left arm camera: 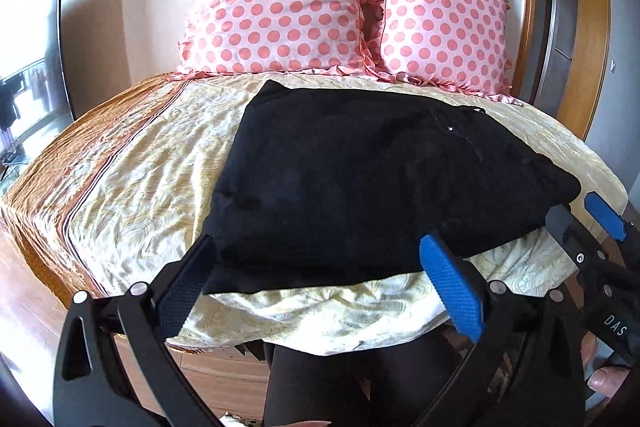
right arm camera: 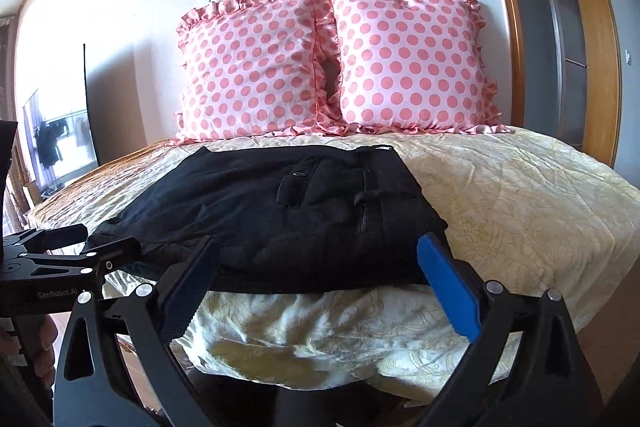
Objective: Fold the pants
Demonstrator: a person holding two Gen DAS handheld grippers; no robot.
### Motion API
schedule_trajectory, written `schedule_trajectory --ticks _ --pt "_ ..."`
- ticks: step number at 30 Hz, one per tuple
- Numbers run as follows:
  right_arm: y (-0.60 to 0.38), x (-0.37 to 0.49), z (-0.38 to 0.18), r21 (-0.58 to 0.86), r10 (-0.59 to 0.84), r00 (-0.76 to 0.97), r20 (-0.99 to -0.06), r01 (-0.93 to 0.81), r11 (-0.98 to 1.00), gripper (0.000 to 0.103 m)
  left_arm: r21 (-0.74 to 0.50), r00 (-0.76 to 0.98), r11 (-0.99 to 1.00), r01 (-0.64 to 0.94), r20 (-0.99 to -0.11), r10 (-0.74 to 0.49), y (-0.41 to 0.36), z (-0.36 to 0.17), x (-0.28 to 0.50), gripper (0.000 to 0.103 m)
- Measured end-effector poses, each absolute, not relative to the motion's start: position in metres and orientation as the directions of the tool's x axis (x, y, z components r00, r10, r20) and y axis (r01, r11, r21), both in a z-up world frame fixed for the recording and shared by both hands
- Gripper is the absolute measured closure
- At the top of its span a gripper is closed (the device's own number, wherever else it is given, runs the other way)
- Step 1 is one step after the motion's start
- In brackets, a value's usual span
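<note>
The bed (right arm camera: 520, 211) fills the room, two pillows (right arm camera: 332, 67) propped at its far end. The pants (right arm camera: 280, 211) lie on the near half, already folded into a thick dark bundle, waistband to the far right.

Both claws stand apart, gripping nothing. The left claw (left arm camera: 320, 279) straddles the bundle's near left edge, its fingers just at the cloth. The right claw (right arm camera: 316, 283) does likewise at the near right.

The fold looks almost done, I'd say. To finish well, press or tug the near edge evenly with both claws so the layers stay square, and lift away straight so no finger drags a layer out.
</note>
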State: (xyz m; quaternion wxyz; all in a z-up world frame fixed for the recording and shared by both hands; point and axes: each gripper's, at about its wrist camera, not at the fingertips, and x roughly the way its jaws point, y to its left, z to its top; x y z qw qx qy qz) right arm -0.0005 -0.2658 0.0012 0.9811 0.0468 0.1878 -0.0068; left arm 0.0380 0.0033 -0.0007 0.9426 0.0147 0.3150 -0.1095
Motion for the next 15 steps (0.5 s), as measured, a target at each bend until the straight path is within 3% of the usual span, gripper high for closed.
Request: schedule_trajectory --ticks 15 --pt "-0.249 -0.016 -0.014 0.012 -0.099 0.889 -0.447 0.117 0.993 0.001 0.048 0.772 0.982 0.183 -0.625 -0.113 0.0 -0.014 0.006 0.002"
